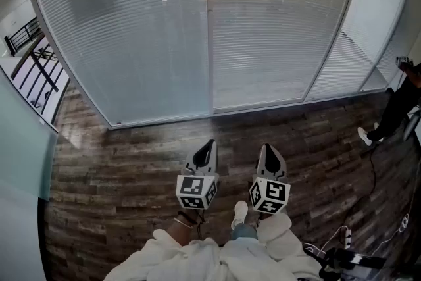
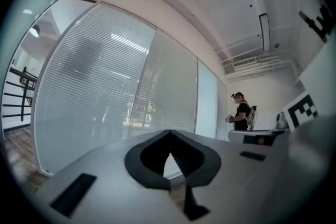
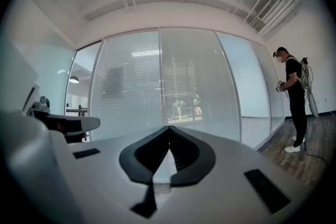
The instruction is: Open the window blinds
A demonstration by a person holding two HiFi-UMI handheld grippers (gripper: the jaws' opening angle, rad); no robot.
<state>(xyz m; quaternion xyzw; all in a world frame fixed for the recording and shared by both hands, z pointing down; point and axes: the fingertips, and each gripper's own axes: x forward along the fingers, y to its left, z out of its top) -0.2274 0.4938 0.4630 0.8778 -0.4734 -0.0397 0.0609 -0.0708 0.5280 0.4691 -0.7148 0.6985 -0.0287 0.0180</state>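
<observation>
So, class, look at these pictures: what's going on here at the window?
A person faces a glass wall with the blinds lowered. They hold the left hand-held gripper and right hand-held gripper level towards the window, both shut and empty, short of the blinds. Nothing is touched yet. Another person stands off to the right.
</observation>
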